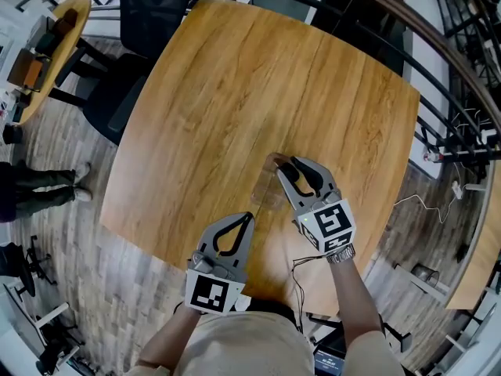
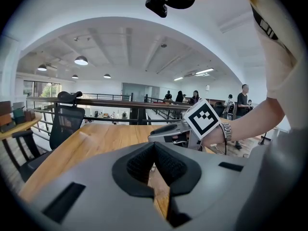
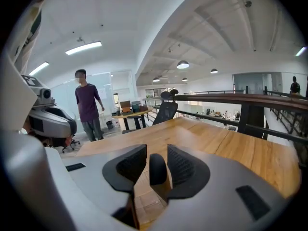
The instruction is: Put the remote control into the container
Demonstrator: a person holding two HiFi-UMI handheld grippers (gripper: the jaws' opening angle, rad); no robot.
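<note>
A black remote control [image 1: 290, 174] is clamped between the jaws of my right gripper [image 1: 288, 165]. It hangs over a clear plastic container [image 1: 264, 191] that stands on the wooden table [image 1: 235, 84] near its front edge; whether the remote touches the container is not visible. In the right gripper view the remote's rounded end [image 3: 157, 168] stands upright between the pads of that gripper [image 3: 157, 153]. My left gripper [image 1: 249, 217] is at the table's front edge, left of the container, shut with nothing in it. In its own view the left gripper [image 2: 154, 147] has its pads meeting, and the right gripper [image 2: 168, 129] shows just ahead.
A black office chair [image 1: 145, 22] stands at the table's far left corner. A second small table [image 1: 47, 45] with boxes is further left. A person's legs [image 1: 43, 185] are on the floor at left. Railings and cables [image 1: 438, 151] run along the right side.
</note>
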